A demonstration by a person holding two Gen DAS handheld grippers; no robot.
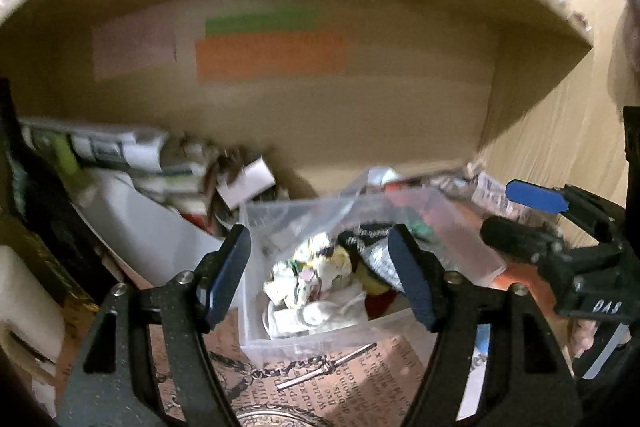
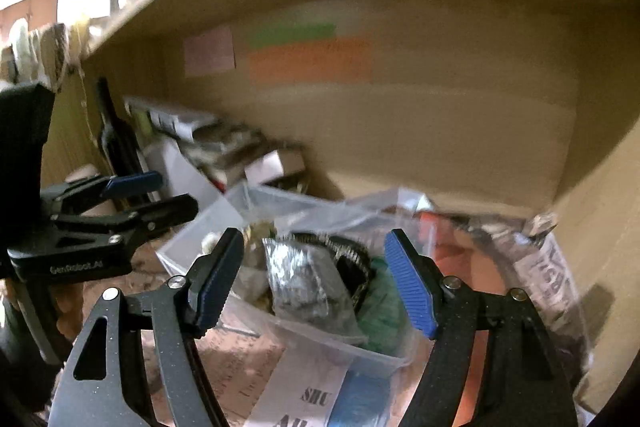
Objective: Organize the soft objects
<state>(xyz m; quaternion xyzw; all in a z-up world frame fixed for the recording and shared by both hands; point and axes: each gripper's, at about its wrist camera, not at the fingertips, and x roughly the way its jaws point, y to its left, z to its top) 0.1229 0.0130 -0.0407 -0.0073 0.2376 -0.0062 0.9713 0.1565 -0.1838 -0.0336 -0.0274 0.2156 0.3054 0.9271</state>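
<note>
Left wrist view shows the left gripper [image 1: 318, 273] with its jaws spread wide and empty, the clear plastic bin [image 1: 280, 341] sitting right between them and a little ahead. Inside that bin lies a crumpled heap of soft objects [image 1: 316, 273], pale patterned cloth with something yellow beside it, directly ahead of the jaws and untouched. The right gripper [image 2: 316, 277] is likewise wide open over the same bin, a silvery crinkled pouch [image 2: 298, 277] between its jaws and a green fabric lump [image 2: 384, 307] just inside the right-hand jaw. Both tools are crowded onto one small container under the cardboard box [image 1: 320, 107] looming beyond them, and everything is smeared with motion. I'd worry the two grippers could knock into each other, or that a jaw might catch the thin bin wall and tip or drag it. A loose clear bag [image 2: 360, 211] draped past the jaws could get pinched along with the cloth instead.
</note>
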